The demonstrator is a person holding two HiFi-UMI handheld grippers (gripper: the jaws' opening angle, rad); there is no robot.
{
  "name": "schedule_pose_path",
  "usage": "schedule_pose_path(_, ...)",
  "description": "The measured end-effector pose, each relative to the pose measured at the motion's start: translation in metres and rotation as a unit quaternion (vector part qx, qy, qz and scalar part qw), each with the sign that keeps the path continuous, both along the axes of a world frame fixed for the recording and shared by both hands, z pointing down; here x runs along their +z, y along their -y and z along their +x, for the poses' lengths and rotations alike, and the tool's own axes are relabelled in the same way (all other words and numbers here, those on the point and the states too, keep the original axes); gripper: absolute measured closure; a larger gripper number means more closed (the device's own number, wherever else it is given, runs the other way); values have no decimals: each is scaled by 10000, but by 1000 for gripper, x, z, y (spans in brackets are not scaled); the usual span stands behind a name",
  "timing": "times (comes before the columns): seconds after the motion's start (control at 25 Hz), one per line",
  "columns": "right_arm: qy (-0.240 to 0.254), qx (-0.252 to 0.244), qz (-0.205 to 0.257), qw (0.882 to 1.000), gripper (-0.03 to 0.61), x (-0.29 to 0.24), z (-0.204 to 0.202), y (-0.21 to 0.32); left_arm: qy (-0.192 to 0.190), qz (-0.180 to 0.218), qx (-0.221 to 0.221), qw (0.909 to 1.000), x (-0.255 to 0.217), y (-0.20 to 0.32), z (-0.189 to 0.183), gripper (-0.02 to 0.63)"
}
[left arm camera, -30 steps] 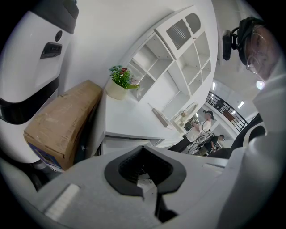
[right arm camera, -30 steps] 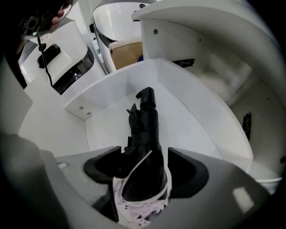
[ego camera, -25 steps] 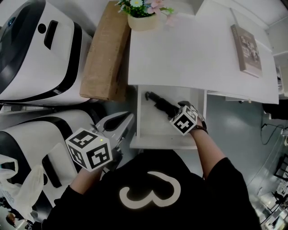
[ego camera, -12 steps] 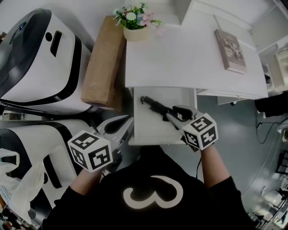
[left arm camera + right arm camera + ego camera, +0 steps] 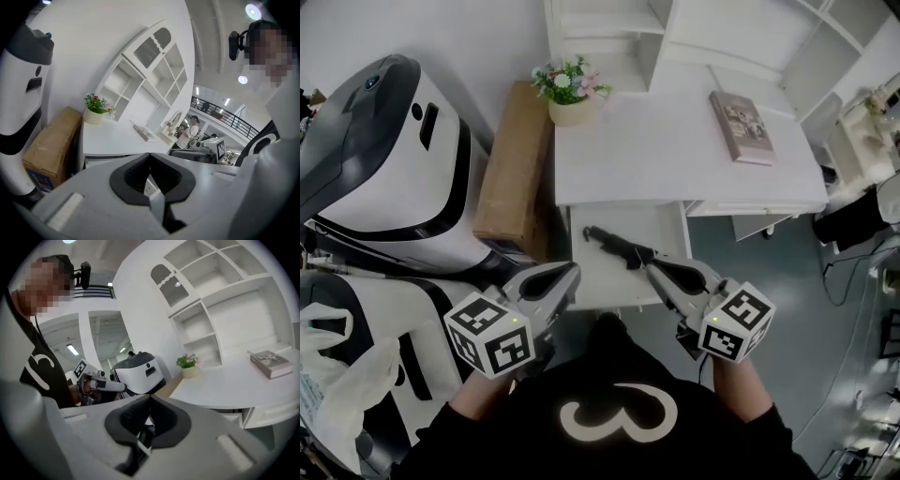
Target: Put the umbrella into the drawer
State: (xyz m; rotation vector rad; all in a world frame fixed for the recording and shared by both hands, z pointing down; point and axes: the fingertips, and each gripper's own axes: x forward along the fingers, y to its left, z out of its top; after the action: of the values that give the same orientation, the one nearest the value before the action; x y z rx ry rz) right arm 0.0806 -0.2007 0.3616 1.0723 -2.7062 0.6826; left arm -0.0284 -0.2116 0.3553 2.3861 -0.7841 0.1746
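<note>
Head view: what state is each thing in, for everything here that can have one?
drawer: open, pulled out from under the desk.
umbrella: folded, lying in the drawer.
left gripper: shut, empty.
right gripper: jaws just closed, shut, nothing between them.
book: closed, flat on the desk.
flower pot: upright on the desk.
cardboard box: closed, beside the desk.

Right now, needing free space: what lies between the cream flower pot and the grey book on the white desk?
Nothing: the head view shows bare white desk top between the cream pot of flowers and the flat grey book.
</note>
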Motion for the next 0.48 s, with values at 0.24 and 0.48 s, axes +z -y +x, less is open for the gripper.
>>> schedule_pose_path(0.24,-9,73,468,9989,575,-41,-2,-30,-141,298,152,9993,-26,-26,2,604)
schedule_pose_path(0.48,134,245,634,9976,575,-52,1,-45,-212,627,272,9974,-48,-43,6,604)
